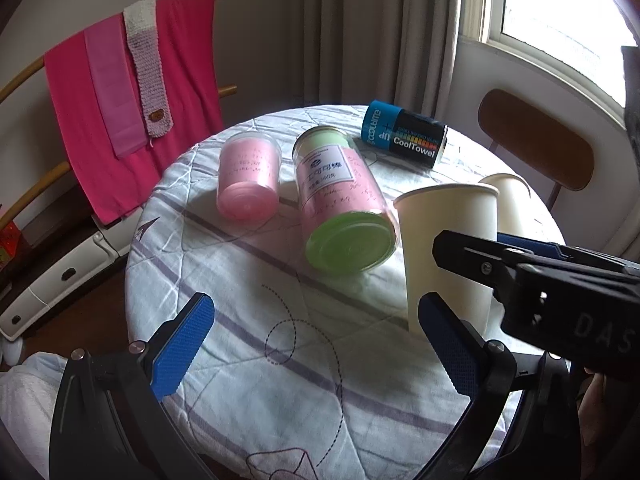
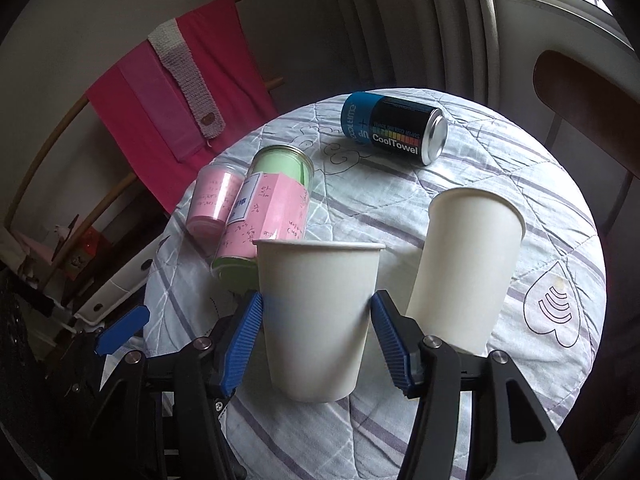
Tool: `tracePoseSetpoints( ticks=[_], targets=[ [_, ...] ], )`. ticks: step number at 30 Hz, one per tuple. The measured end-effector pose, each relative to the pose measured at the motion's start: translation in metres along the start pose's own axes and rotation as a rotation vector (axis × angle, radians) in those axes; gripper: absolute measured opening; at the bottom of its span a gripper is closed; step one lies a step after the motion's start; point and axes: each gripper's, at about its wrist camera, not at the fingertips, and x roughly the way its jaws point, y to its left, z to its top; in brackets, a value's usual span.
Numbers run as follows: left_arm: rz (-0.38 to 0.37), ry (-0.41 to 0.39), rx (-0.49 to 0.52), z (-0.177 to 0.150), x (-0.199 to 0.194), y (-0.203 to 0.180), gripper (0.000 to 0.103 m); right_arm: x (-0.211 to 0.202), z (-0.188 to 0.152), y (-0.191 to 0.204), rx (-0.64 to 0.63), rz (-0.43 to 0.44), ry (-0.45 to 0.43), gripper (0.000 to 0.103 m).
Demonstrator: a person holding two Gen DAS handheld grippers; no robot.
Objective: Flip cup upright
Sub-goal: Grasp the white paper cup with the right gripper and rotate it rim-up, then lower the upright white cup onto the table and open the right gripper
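A white paper cup (image 2: 316, 312) stands upright, mouth up, on the round table; it also shows in the left wrist view (image 1: 448, 248). My right gripper (image 2: 316, 340) has its blue pads on both sides of the cup's lower wall, touching it. A second white paper cup (image 2: 468, 264) stands upright just to the right and behind; its rim shows in the left wrist view (image 1: 508, 196). My left gripper (image 1: 316, 344) is open and empty over the table, left of the held cup.
A pink-and-green clear canister (image 1: 344, 200) and a smaller pink canister (image 1: 248, 176) lie on the quilted tablecloth (image 1: 260, 360). A blue-black CoolTowel can (image 2: 396, 128) lies at the far side. A chair (image 1: 540, 136) and a rack with pink towels (image 1: 132, 92) stand behind.
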Motion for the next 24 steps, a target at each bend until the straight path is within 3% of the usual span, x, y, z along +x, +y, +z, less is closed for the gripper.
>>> tracePoseSetpoints(
  ticks=[13, 24],
  targets=[
    [0.038, 0.025, 0.012, -0.022, -0.005, 0.007, 0.103, -0.02, -0.043, 0.013, -0.148, 0.021, -0.152, 0.058],
    [0.057, 0.059, 0.032, -0.04, -0.006, 0.007, 0.103, -0.026, -0.064, 0.01, -0.174, 0.029, -0.17, 0.058]
  ],
)
